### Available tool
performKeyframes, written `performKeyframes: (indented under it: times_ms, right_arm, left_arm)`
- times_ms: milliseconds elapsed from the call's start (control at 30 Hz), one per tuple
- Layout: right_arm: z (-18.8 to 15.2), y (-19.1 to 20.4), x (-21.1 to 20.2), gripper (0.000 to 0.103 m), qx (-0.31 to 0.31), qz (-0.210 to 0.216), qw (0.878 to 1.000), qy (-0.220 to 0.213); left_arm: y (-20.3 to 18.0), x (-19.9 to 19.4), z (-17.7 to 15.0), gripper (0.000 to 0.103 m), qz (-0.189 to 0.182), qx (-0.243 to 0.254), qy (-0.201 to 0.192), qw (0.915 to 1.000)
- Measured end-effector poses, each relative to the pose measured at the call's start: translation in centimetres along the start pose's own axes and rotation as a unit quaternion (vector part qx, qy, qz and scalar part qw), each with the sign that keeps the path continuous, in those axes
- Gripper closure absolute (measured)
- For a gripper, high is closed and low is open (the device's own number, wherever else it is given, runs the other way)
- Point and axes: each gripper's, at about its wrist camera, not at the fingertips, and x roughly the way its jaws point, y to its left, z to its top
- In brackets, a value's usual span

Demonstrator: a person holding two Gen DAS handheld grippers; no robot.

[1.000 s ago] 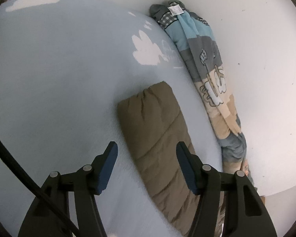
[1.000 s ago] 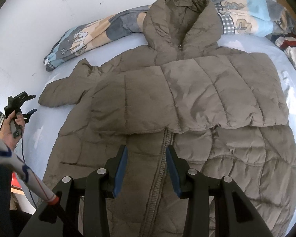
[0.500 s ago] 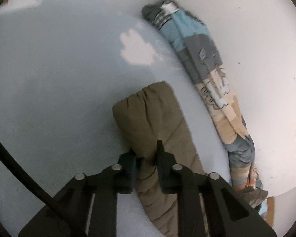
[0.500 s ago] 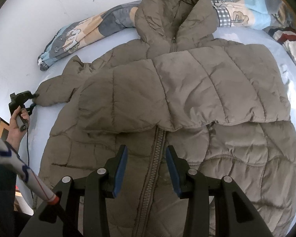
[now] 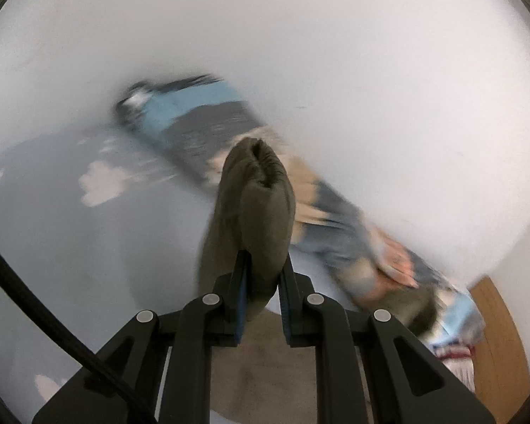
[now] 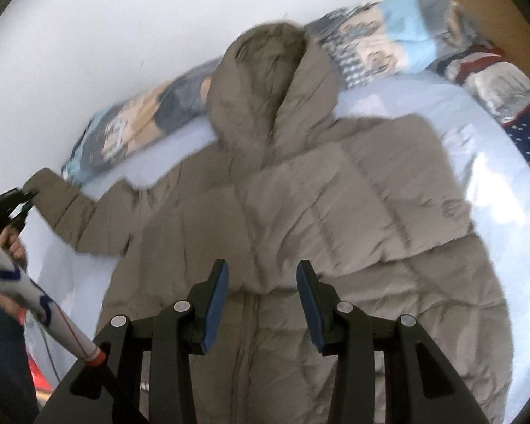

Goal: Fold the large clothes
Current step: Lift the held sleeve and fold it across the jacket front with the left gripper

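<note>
A brown quilted hooded coat [image 6: 300,205] lies front-up on a pale blue bed sheet [image 6: 477,162], hood toward the wall, one sleeve folded across the chest. My left gripper [image 5: 261,275] is shut on the cuff end of the other sleeve [image 5: 258,190] and holds it lifted off the bed; it also shows at the far left of the right wrist view [image 6: 14,208], where the sleeve [image 6: 81,212] stretches out to it. My right gripper [image 6: 261,296] is open and empty, hovering over the coat's front near the zip.
A rolled patterned blanket [image 6: 371,42] lies along the white wall behind the hood and also shows in the left wrist view [image 5: 208,123]. A red, white and navy cloth [image 6: 505,84] lies at the far right. A wooden headboard [image 5: 498,332] stands at the bed's end.
My left gripper closed on the sleeve cuff and lifted it off the sheet. The right gripper moved slightly over the coat and stayed open.
</note>
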Motion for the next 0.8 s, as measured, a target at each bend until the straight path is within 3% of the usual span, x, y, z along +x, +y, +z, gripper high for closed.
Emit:
performKeyframes:
  times_ms: [133, 367, 467, 600, 800]
  right_arm:
    - [1.3, -1.8, -2.0, 0.059, 0.038, -0.005, 0.999, -0.034]
    - [2.8, -5.1, -5.3, 0.059, 0.099, -0.023, 0.991, -0.081]
    - [3.1, -5.9, -6.7, 0.059, 0.104, -0.025, 0.990, -0.096]
    - [3.3, -7.0, -9.1, 0.059, 0.122, 0.017, 0.985, -0.121]
    - [3.3, -9.2, -11.5, 0.059, 0.146, 0.035, 0.977, -0.152]
  left_arm:
    - [-7.9, -3.7, -2.6, 0.088, -0.061, 0.052, 0.010, 0.9967]
    - [-17.5, -5.5, -9.4, 0.088, -0.112, 0.128, 0.057, 0.9837]
    - [-20.2, -5.3, -11.3, 0.088, -0.123, 0.143, 0.079, 0.9789]
    - [-22.9, -5.7, -13.9, 0.088, -0.129, 0.162, 0.099, 0.9733]
    - [-26.7, -5.9, -17.3, 0.088, -0.132, 0.192, 0.119, 0.9651]
